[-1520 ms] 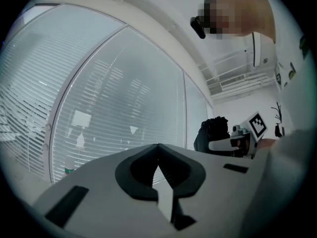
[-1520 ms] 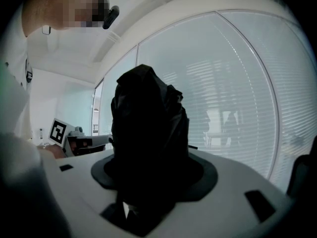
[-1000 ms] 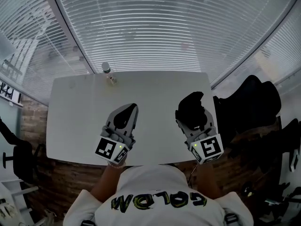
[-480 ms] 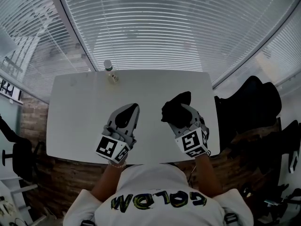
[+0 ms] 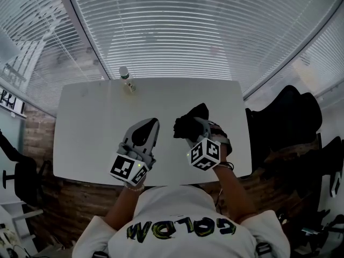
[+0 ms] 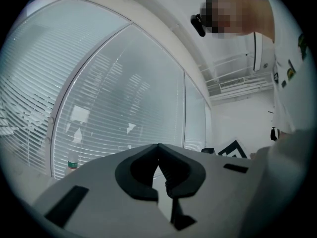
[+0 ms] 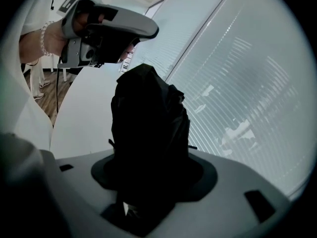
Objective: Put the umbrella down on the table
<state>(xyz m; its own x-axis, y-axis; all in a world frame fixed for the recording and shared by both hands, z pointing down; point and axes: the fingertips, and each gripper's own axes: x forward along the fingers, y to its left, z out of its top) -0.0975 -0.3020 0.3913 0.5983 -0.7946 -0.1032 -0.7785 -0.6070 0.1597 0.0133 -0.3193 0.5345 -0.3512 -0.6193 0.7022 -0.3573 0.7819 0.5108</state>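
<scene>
A folded black umbrella [image 5: 185, 123] is clamped in my right gripper [image 5: 196, 130], low over the right half of the white table [image 5: 86, 128]. In the right gripper view the umbrella [image 7: 148, 123] stands up between the jaws and hides the fingertips of that gripper [image 7: 151, 177]. I cannot tell whether the umbrella touches the tabletop. My left gripper [image 5: 151, 123] hovers over the table's near middle, just left of the umbrella, shut with nothing in it. Its tips meet in the left gripper view [image 6: 158, 147].
A small clear bottle [image 5: 124, 77] stands at the table's far edge by the blinds. Dark chairs and bags [image 5: 285, 122] crowd the right side of the table. An office chair [image 5: 19, 179] sits at the left. Slatted windows curve behind the table.
My right gripper has carried the umbrella left and down toward the table's middle, rolling as it went. The left gripper has stayed put.
</scene>
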